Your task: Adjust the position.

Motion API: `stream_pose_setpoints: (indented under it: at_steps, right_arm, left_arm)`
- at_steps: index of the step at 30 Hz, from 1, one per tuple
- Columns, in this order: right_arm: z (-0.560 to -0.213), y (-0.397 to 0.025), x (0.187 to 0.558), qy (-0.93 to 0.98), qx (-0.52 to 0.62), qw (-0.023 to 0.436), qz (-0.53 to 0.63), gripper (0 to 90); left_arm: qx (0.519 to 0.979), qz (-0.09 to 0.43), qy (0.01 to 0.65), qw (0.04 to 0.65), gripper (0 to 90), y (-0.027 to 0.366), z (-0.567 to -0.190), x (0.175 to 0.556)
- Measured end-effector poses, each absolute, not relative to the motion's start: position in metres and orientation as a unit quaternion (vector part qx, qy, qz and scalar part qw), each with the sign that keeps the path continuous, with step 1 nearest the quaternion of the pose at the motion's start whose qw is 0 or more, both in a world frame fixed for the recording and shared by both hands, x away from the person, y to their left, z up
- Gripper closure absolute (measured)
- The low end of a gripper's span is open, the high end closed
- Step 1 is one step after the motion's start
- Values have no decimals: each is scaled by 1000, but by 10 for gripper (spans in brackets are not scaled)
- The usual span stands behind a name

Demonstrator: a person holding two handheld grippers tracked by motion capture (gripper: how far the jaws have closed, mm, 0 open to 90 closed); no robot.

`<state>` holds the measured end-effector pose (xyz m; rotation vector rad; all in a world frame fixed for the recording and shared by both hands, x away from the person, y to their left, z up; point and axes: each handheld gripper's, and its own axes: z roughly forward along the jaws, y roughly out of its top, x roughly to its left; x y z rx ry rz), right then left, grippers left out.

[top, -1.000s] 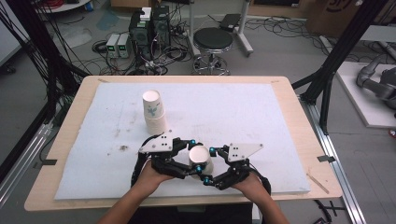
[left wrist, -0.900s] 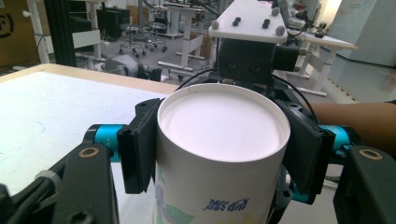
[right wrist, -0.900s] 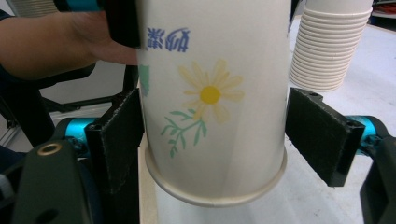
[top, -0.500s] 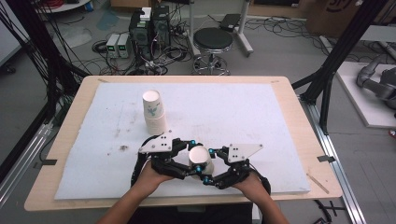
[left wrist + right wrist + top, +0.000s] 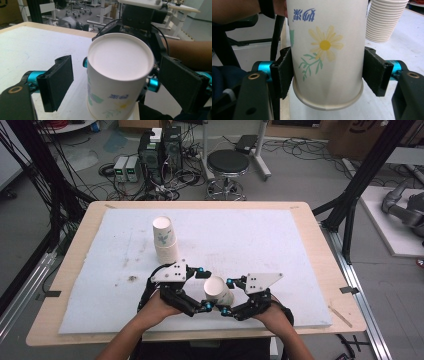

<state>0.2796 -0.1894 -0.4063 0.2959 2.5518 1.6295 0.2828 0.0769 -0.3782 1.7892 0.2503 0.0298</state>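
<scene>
Clearly the right gripper's [image 5: 327, 75] padded fingers [image 5: 285, 72] pinch the upturned paper cup [image 5: 325, 47] near its rim, while the left gripper's [image 5: 120, 85] fingers [image 5: 60, 80] stand spread around it, untouching. Light and thin-walled (easily crushed), it wants a gentle hold low on the stiffer rolled rim. It hangs over the counter's [image 5: 280, 240] near edge, its glossy flowered wall tapering upward, with the ribbed cup stack [image 5: 165, 240] well beyond.

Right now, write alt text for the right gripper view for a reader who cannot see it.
An upside-down paper cup printed with a yellow daisy and green leaves sits clamped between the right gripper's two black padded jaws, its rim downward above the white table cover. A stack of white paper cups stands behind it at upper right, and a person's forearm crosses the upper left.
</scene>
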Motion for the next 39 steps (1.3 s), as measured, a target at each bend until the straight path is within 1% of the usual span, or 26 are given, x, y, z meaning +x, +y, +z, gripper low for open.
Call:
stream_pose_setpoints:
  at_steps: [6,17,26,31,36,39]
  right_arm:
    - [-402,-191,281,857,92,58,504,326]
    - [-384,-186,288,897,71,56,434,327]
    - [-375,-175,291,929,40,46,365,327]
    - [-372,-169,291,937,27,50,344,326]
    - [-368,-160,289,950,14,59,307,326]
    - [-366,-156,288,954,8,57,294,324]
  left_arm:
    - [785,20,100,612,129,82,-374,283]
    - [809,21,98,580,131,84,-373,285]
    - [830,10,86,551,136,81,-373,288]
    - [848,3,70,525,146,77,-372,290]
    - [858,4,65,510,147,73,-370,291]
    - [864,5,64,500,159,71,-370,290]
